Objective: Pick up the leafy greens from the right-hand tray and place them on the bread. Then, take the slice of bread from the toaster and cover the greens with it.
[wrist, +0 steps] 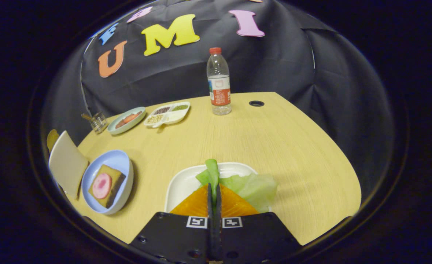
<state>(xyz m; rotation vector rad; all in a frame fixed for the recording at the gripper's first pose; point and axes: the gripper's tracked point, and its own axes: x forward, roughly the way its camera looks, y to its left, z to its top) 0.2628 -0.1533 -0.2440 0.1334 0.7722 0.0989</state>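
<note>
My gripper (214,187) is shut on the leafy greens (250,187), with a darker green leaf standing up from between the fingertips. The paler leaves spread to the right of the fingers, over the white tray (186,181) just ahead of me. I cannot tell whether the greens hang clear of the tray. To the left, a blue plate (122,161) holds a slice of brown bread (113,183) topped with a round pink slice of ham (102,186). Beyond that plate stands a cream toaster (66,163), with a brown slice of bread (51,138) showing behind it.
A water bottle (218,82) with a red cap stands at the back of the wooden table (274,139). At the back left are a divided snack tray (167,114), a green plate with food (126,120) and a small glass (98,121). A cable hole (256,103) lies right of the bottle.
</note>
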